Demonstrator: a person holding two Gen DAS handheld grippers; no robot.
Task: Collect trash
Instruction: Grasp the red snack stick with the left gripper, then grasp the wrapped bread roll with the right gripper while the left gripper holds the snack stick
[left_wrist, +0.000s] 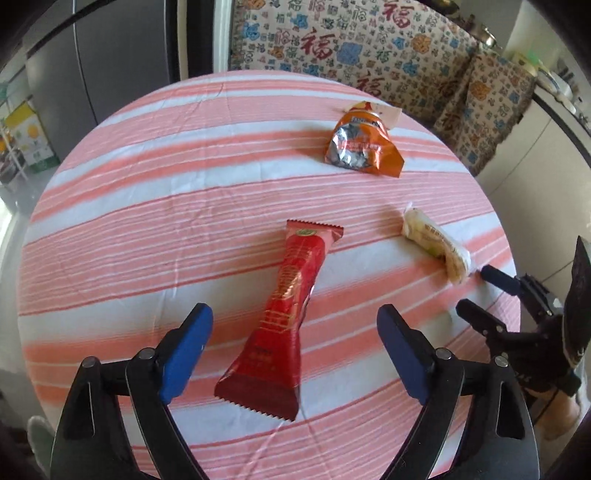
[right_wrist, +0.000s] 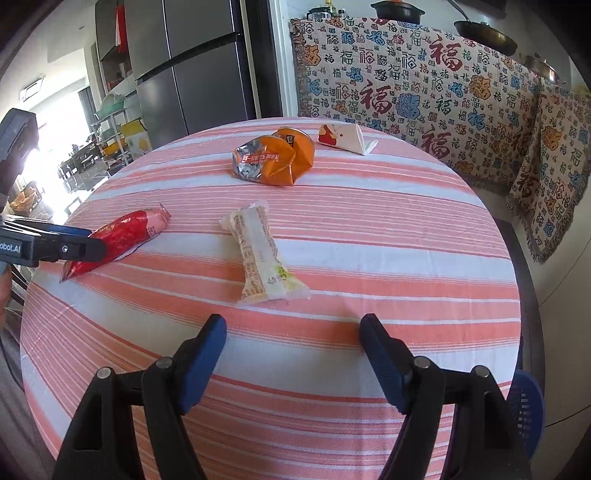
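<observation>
Left tool (left_wrist: 295, 328) agape over red wrapper (left_wrist: 284, 314) | orange wrapper (left_wrist: 360, 142) beyond

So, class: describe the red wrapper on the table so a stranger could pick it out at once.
Find the round table with the pink-striped cloth. Near its front edge, between the left gripper's open jaws, lies the red wrapper: long, narrow, zigzag-cut ends, the only all-red piece.

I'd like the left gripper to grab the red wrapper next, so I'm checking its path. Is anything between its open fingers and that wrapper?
Nothing visible blocks it. The red wrapper lies flat on the striped tablecloth between the open fingers of the left gripper, with no pad touching it. The pale wrapper and orange wrapper lie apart.
</observation>
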